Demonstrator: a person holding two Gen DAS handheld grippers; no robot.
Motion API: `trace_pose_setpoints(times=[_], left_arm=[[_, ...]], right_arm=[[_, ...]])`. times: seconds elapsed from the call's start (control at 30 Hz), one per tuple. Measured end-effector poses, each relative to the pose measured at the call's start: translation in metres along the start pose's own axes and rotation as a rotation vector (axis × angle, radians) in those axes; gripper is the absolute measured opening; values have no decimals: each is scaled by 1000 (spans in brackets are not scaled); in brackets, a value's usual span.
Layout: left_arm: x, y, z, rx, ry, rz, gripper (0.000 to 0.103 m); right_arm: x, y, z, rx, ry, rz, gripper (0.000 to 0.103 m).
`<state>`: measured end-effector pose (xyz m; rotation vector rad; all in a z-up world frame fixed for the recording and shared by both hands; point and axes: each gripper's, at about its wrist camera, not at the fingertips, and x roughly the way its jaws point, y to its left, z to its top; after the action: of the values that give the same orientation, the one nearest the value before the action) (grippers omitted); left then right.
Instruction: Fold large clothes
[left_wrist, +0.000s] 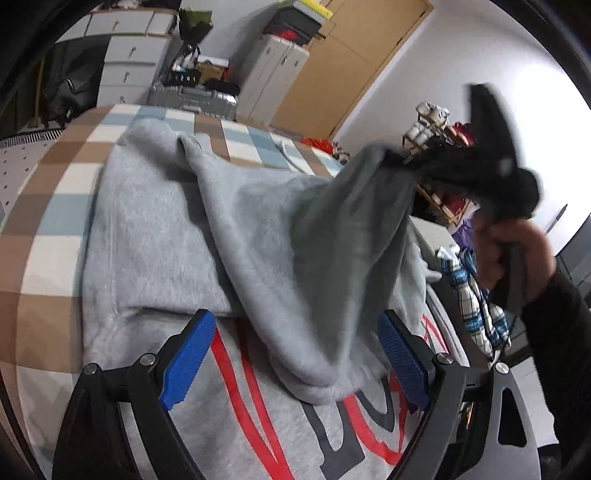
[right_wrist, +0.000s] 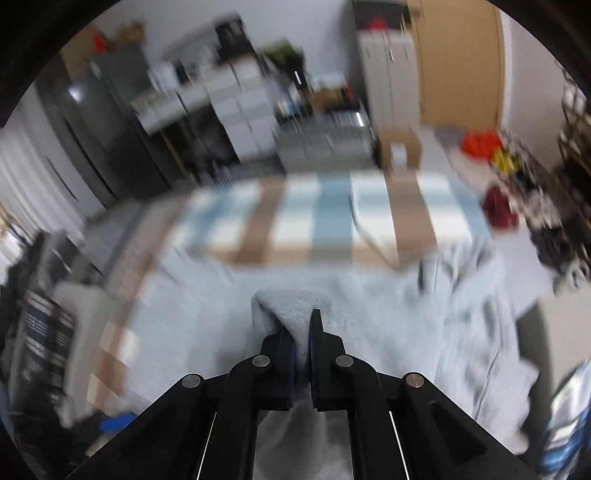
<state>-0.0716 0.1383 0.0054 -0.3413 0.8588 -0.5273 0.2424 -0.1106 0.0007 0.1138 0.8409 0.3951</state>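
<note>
— What sort of place is this?

— A lived-in room at home, a bedroom or spare room by the look of it. There's a bed with a checked cover (left_wrist: 55, 192) in brown, white and pale blue.

— What else says home?

— White drawer units (left_wrist: 127, 70) against the far wall, a silver suitcase (left_wrist: 192, 98) on the floor, a tall white cabinet (left_wrist: 271, 79) with boxes stacked on top, a wooden door (left_wrist: 351, 70), and a cluttered rack (left_wrist: 439, 147) off to the side.

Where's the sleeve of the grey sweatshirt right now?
The sleeve is lifted over the grey sweatshirt on the checkered bed, its end pinched in the shut right gripper, at right in the left wrist view.
</note>
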Motion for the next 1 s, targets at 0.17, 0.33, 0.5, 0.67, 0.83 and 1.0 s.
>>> trace_pose_setpoints(times=[0.17, 0.33, 0.5, 0.67, 0.83, 1.0], left_arm=[[-25, 4, 5, -53, -121, -15, 87], [-34, 15, 6, -138, -152, -35, 87], [-24, 11, 9, -202, -129, -42, 87], [-16, -16, 14, -137, -49, -83, 86], [-3, -59, 31, 4, 18, -136, 87], [39, -80, 54, 57, 140, -172, 86]], right_arm=[[-66, 18, -30, -119, -223, 79, 6], [-52, 0, -131, -51, -95, 96, 6], [-29, -7, -198, -5, 6, 108, 6], [-28, 0, -209, -53, 3, 59, 11], [-25, -6, -210, 11, 23, 168, 45], [-48, -37, -207, 201, -7, 324, 75]])
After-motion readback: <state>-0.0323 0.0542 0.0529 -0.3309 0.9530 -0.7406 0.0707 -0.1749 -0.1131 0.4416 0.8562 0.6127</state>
